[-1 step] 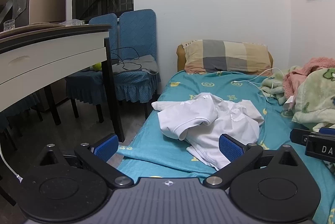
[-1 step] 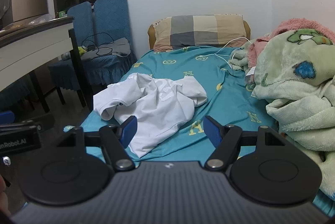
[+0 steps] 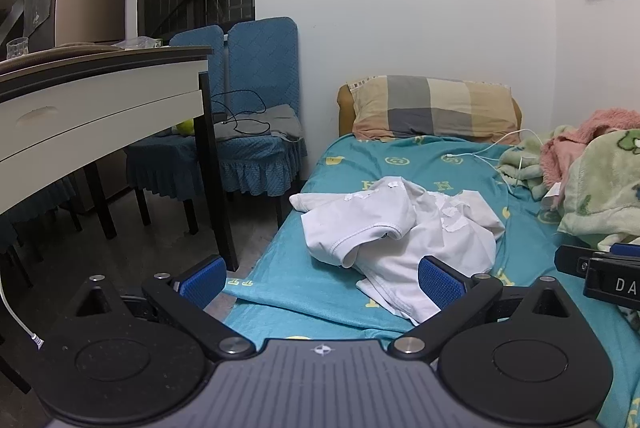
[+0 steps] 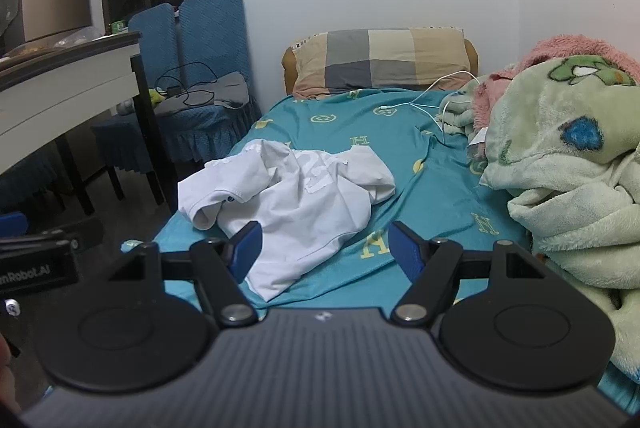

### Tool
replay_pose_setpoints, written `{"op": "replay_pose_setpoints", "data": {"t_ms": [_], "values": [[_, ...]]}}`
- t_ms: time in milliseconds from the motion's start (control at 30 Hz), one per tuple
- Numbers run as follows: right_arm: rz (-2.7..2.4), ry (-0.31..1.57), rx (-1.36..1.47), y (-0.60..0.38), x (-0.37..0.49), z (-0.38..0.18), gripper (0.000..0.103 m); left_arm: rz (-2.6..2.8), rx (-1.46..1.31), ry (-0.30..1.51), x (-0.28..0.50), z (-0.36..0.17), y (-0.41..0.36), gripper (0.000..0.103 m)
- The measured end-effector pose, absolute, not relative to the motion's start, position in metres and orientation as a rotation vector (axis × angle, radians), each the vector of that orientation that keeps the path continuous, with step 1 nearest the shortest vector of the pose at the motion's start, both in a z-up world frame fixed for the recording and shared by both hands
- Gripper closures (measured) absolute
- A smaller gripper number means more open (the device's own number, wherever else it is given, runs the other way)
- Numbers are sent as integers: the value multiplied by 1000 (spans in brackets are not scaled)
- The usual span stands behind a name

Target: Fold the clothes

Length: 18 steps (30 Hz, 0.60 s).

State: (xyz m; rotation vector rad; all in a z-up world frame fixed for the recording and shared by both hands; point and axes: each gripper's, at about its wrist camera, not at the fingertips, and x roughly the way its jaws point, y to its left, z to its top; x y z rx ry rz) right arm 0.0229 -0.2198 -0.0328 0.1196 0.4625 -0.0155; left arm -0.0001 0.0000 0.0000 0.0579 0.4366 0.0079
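Shirt [image 3: 400, 228] is lying crumpled mid-bed [image 3: 280, 268], ahead of both grippers. I'm holding left gripper [image 3: 322, 278] spread, shirt off its right finger; right gripper [image 4: 324, 248] spread too, hem near its left finger, so looking nearer.

Shirt [image 3: 400, 228]: lies crumpled on the bed [image 3: 320, 288], toward its left edge, in the near half.
Pillow [image 3: 432, 108]: at the far end of the bed, against the wall, behind the shirt.
Blankets [image 4: 560, 164]: heaped along the bed's right side, right of the shirt and apart from it.
Cable [image 4: 432, 96]: runs across the bed between pillow and blankets.
Chairs [image 3: 248, 116]: two, left of the bed's far end, side by side.
Counter [image 3: 100, 100]: left of the bed, in front of the chairs.
Left tool [image 3: 322, 278]: before the bed's near left edge, the shirt ahead.
Right tool [image 4: 324, 248]: right of the left tool, over the bed's near end, the shirt's near edge between its fingers in view.
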Motion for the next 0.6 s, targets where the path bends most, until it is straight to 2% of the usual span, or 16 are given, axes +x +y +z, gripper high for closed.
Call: {"op": "replay_pose_setpoints", "data": {"t_ms": [600], "values": [[-98,413,156,-209,17,-18,31,-10,45,400,4,5,15,0]]}}
